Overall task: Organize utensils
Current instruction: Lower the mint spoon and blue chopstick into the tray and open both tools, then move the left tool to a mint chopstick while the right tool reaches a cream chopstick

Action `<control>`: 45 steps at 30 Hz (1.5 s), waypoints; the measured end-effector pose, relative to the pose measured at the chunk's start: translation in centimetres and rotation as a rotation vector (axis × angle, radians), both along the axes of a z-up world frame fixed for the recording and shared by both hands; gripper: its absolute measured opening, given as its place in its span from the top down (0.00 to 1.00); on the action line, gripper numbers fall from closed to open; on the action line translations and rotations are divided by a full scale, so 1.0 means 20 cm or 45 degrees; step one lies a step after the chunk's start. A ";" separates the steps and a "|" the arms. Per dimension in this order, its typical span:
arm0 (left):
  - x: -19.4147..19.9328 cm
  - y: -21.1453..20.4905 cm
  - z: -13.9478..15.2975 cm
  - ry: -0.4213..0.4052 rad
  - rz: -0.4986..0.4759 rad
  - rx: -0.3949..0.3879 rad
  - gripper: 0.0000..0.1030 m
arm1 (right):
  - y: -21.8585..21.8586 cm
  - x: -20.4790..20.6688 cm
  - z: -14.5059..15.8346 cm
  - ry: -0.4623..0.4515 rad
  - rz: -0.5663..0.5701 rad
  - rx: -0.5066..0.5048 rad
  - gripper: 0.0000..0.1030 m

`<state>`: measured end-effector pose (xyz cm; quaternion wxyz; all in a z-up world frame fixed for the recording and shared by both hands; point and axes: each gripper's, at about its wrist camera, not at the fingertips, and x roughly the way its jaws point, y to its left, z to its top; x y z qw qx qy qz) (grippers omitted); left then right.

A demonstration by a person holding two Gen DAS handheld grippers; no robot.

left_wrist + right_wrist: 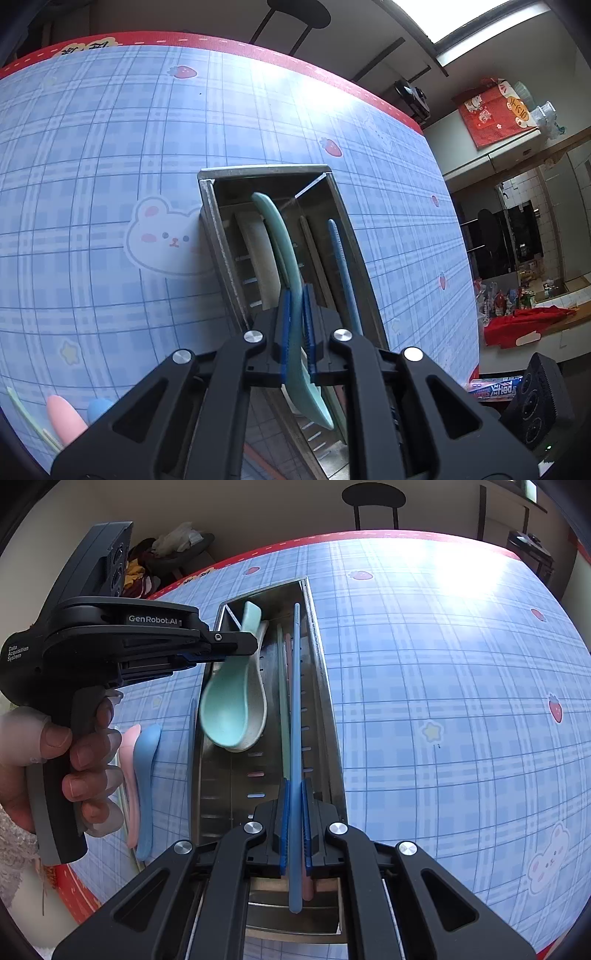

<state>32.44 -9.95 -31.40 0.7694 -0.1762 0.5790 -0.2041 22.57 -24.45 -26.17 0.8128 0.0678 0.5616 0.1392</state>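
The left tool [295, 332] is clenched on the handle of a mint-green spoon [284, 251], which hangs over the metal tray [221, 236] at the centre of the left wrist frame, just above a white spoon [258, 254] already lying there. The right tool [295, 823] is clamped on a thin blue chopstick [295, 709] lying lengthwise over the tray's right side, low in the centre of its frame. The spoon looks stiff, smooth and probably chippable, so a grip mid-handle suits it; the chopstick seems light and slippery and is best pinched near its middle. A pink spoon [130, 775] and a blue spoon [146, 775] wait on the counter [443, 701], lower left.
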 end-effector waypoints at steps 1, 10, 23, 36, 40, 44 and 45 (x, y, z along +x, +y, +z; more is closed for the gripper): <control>0.00 0.00 0.00 -0.001 -0.001 0.001 0.90 | 0.00 0.00 0.00 0.001 0.001 -0.002 0.94; -0.03 0.03 0.16 -0.108 -0.008 0.015 0.75 | 0.00 -0.01 0.07 -0.037 0.002 0.019 0.92; -0.53 0.43 0.44 -0.338 0.090 0.250 0.49 | -0.06 -0.26 0.27 -0.248 -0.047 0.091 0.37; -1.13 0.72 0.25 -0.224 0.243 0.317 0.47 | 0.02 -0.54 0.16 -0.217 0.011 0.088 0.36; -1.25 0.70 0.15 -0.169 0.254 0.325 0.47 | 0.08 -0.59 0.10 -0.168 0.055 0.088 0.41; -1.34 0.67 0.08 -0.133 0.265 0.352 0.47 | 0.12 -0.63 0.06 -0.143 0.093 0.063 0.45; -1.36 0.66 0.07 -0.125 0.267 0.365 0.47 | 0.12 -0.64 0.05 -0.134 0.098 0.045 0.46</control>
